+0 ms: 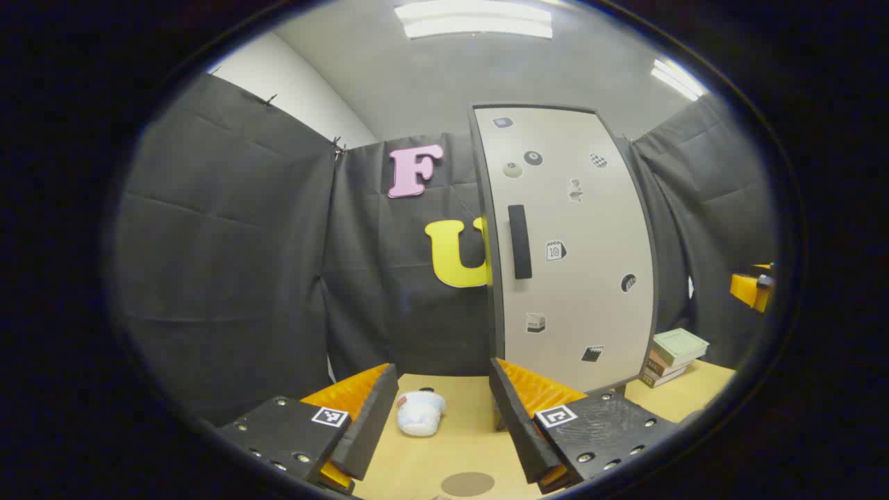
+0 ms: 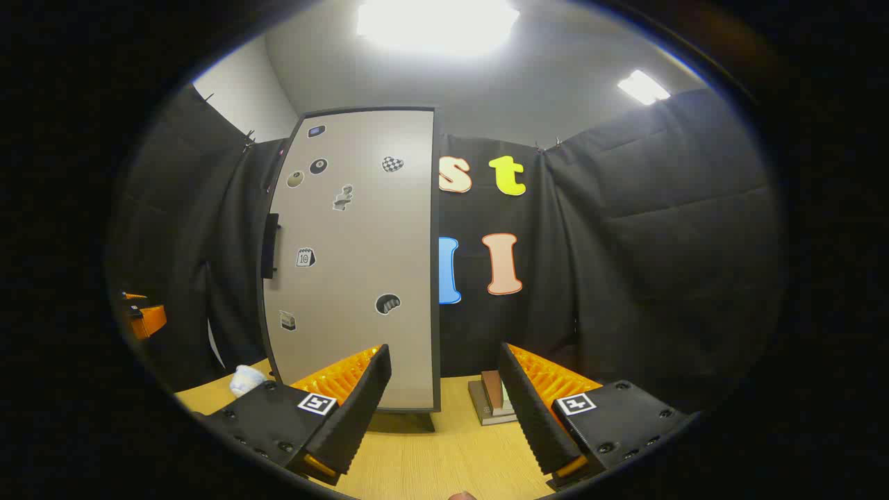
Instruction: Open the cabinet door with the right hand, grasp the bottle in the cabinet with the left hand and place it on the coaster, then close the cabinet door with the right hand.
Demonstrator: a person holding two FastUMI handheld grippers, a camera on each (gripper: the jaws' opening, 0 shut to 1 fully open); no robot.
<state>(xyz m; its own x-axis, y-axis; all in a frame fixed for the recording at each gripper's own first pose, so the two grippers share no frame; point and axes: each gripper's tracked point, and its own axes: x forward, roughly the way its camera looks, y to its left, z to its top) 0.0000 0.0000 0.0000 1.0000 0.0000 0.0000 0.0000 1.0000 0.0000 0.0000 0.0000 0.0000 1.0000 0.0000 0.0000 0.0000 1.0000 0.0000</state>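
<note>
Two tongs, both spread, gripping nothing: left tongs (image 1: 437,417), right tongs (image 2: 444,410). Tall cabinet (image 1: 569,250) upright on counter (image 1: 451,444), door (image 2: 354,257) shut, handle (image 1: 519,242) untouched. Stacked books (image 1: 674,355) beside cabinet. White bottle (image 1: 419,411) lying on counter. Round coaster (image 1: 467,483) nearest.

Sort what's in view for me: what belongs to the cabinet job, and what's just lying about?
Job: cabinet door, shut; its handle; coaster on the table; left gripper and right gripper, both open and empty.

Lying about: white cup on its side; books beside the cabinet.
</note>
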